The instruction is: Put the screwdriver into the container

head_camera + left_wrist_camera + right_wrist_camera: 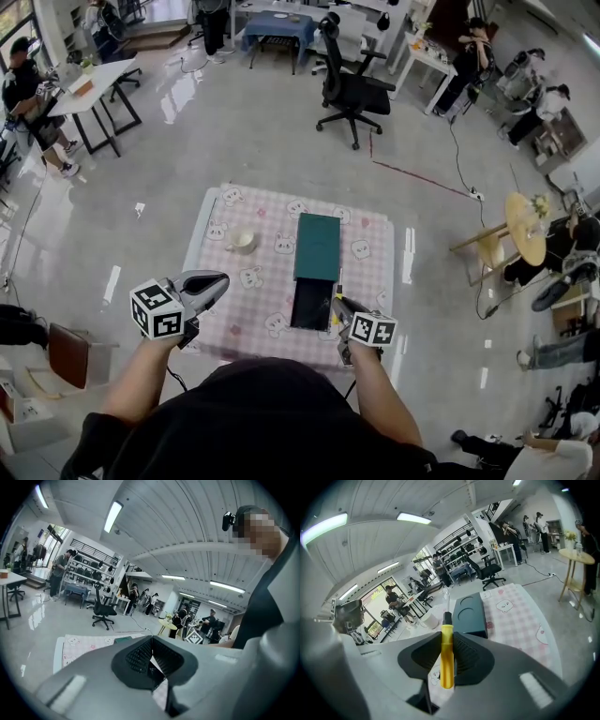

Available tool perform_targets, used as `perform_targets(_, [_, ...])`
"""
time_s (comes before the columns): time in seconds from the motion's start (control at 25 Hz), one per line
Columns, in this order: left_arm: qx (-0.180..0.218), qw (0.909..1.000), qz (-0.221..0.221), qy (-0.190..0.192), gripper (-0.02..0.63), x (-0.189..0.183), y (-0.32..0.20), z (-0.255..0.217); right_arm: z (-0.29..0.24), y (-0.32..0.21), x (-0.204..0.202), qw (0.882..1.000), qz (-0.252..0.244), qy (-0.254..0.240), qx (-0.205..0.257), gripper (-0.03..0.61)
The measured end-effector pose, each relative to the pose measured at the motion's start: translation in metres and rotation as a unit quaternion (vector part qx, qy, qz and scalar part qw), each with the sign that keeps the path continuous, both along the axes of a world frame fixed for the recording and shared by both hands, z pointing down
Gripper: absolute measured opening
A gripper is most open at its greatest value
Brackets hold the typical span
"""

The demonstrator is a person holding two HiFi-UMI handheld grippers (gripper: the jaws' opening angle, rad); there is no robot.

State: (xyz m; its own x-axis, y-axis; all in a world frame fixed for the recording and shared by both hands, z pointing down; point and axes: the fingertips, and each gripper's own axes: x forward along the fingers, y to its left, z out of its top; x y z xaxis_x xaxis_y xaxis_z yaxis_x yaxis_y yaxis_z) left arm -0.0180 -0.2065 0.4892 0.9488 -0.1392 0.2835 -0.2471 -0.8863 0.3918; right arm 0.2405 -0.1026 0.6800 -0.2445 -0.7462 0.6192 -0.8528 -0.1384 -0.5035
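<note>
A yellow-handled screwdriver (pixel 446 656) stands upright between the pads of my right gripper (pixel 447 637), which is shut on it, shaft pointing away. In the head view that gripper (pixel 338 307) hovers at the near right corner of the dark open container (pixel 311 305), whose green lid (pixel 318 246) lies slid back behind it. The green lid (pixel 469 616) also shows just past the screwdriver tip in the right gripper view. My left gripper (pixel 208 283) is held off the table's near left corner, its jaws shut with nothing between them (pixel 151 641).
The small table carries a pink checked cloth (pixel 267 281) with a white cup (pixel 242 240) left of the container. Around it are a black office chair (pixel 352 89), a round wooden side table (pixel 525 225), desks and several people.
</note>
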Motion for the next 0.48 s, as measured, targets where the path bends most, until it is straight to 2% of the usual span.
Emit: perform_targets(0.48, [-0.010,0.9999,-0.008,-0.009,0.002,-0.006,-0.008,0.008,0.026,-0.011,-0.009,0.999,-0.017,-0.003,-0.032,0.109])
